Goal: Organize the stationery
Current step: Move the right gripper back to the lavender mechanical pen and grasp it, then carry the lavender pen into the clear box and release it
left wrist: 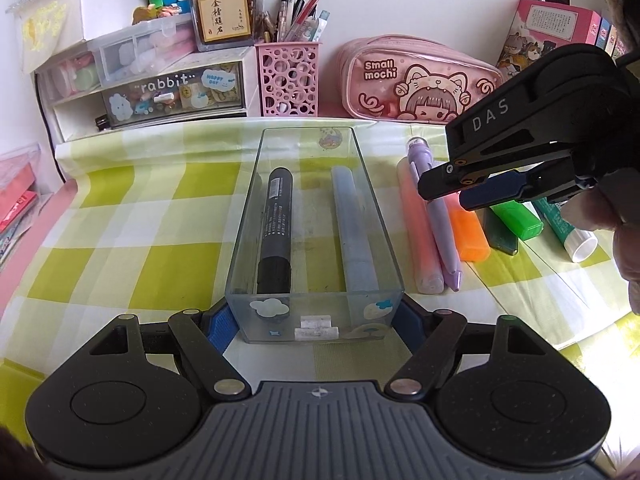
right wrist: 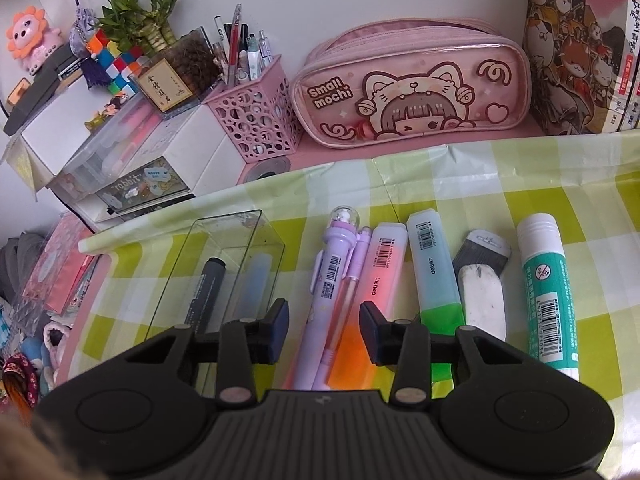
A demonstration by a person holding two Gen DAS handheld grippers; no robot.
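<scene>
Nearest, the left gripper (left wrist: 316,320) clamps the clear rectangular plastic tray (left wrist: 362,184) holding a black marker (left wrist: 276,224), while right of it the right gripper (right wrist: 324,324) hovers half-open over the purple pen (right wrist: 326,284), pink patterned pencil case (right wrist: 412,88) at the back.

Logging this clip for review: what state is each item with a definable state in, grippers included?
Clear tray: open-topped, near end clamped between the left gripper's pads.
Black marker: capped, lying in the tray.
Pale blue pen: lying in the tray beside it.
Left gripper: shut on the tray.
Right gripper: open above the purple pens, holding nothing.
Glue stick: capped, lying on the cloth.
Pink pencil case: zipped, standing.
</scene>
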